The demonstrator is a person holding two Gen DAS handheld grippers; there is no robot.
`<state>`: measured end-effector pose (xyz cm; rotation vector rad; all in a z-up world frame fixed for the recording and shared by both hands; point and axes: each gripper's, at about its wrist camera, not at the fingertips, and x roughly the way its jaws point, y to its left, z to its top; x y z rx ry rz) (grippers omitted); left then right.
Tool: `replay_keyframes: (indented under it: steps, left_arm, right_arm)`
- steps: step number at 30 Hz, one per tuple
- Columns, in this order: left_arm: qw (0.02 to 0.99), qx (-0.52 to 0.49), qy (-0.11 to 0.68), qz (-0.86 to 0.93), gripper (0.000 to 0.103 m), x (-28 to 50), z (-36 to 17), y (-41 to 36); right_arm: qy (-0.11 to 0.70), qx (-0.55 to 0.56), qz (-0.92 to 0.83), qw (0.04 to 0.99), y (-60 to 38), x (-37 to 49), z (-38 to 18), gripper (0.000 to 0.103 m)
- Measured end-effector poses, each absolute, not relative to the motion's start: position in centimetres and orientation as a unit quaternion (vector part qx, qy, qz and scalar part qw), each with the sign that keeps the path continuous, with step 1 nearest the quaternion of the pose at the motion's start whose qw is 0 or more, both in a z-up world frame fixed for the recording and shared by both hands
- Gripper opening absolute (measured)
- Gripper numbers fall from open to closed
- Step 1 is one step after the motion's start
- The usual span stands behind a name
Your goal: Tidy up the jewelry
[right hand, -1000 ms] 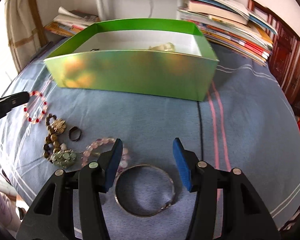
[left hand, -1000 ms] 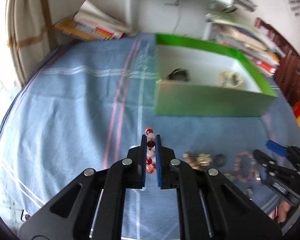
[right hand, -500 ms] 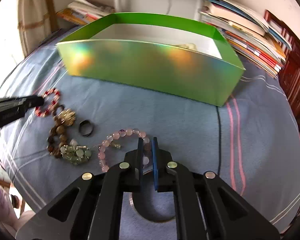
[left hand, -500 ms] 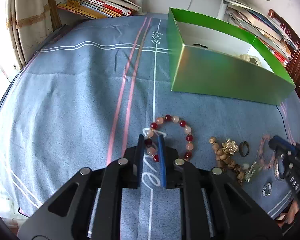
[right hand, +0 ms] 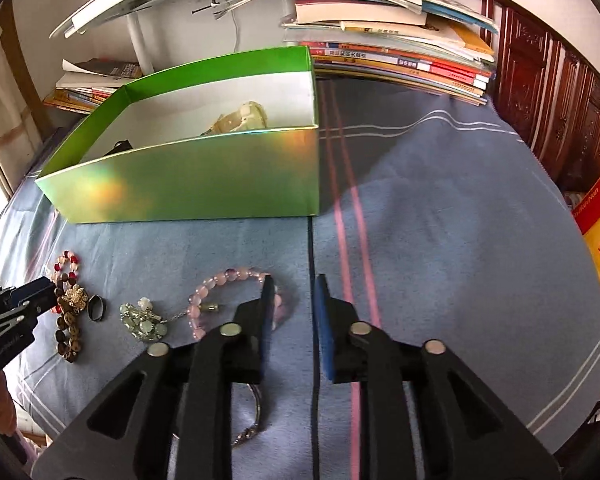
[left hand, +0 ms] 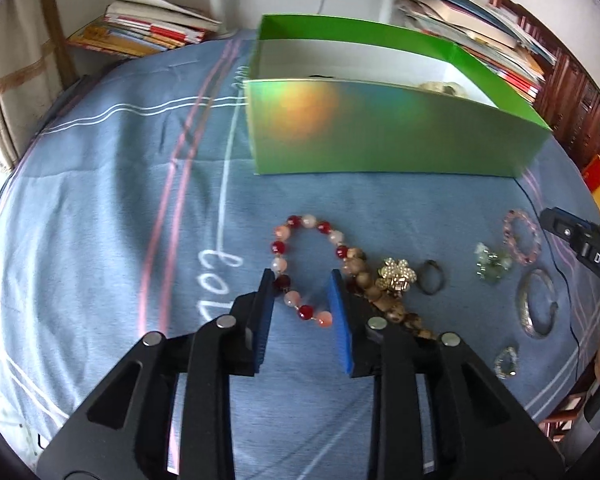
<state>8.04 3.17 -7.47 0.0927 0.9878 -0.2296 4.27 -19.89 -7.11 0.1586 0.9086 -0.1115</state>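
Straddles the near arc of the red-and-cream bead bracelet [left hand: 278,247] with the left gripper [left hand: 301,276]: jaws apart and just widened, a few beads in the gap, neither blue pad pressing on them. Reads as a let-go or a re-aim rather than a hold, since the loop lies flat on the blue cloth [left hand: 100,200] over the surface.

Points the right gripper [right hand: 293,280] at bare cloth just beside the pink bead bracelet [right hand: 236,274]. Jaws likewise apart and just opened, nothing between them but cloth and a thin dark line; the pink loop passes behind the left finger's outer side, ungripped. Under that gripper's body, a silver bangle [left hand: 536,308], thin, rigid and shiny.

Behind the row of jewelry, well apart from it: the green box [left hand: 380,132], open-topped, glossy card with a rainbow sheen outside and white inside, already holding a pale piece and a small dark one. Probably the goal for everything on the cloth.

Between the two bracelets, close together:
- a string of brown wooden beads [left hand: 364,280], matte, touching the red loop;
- a gold flower-shaped brooch [left hand: 396,276], glittery and knobbly, on top of the wooden beads;
- a dark plain ring [left hand: 432,282];
- a pale green stone cluster [right hand: 144,320].

Round, smooth beads on slack cord: likely to roll and sag, so better pinched across a single bead than at the cord.
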Motion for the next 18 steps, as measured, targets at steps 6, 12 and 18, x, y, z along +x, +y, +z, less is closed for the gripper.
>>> replay_keyframes:
  steps: [6, 12, 18]
  left_arm:
    - [0.874, 0.034, 0.475, -0.096, 0.033, 8.3, -7.5, 3.9]
    - [0.877, 0.042, 0.471, -0.089, 0.037, 8.2, -7.6, 3.9]
    - [0.879, 0.051, 0.467, -0.084, 0.039, 8.1, -7.8, 3.3]
  right_arm:
    - [0.453, 0.073, -0.046, 0.887, -19.4, 4.9, -8.0, 0.032]
    - [0.453, 0.054, -0.057, 0.888, -18.5, 4.9, -8.2, 0.032]
    - [0.451, 0.049, -0.059, 0.889, -18.2, 4.8, -8.2, 0.032]
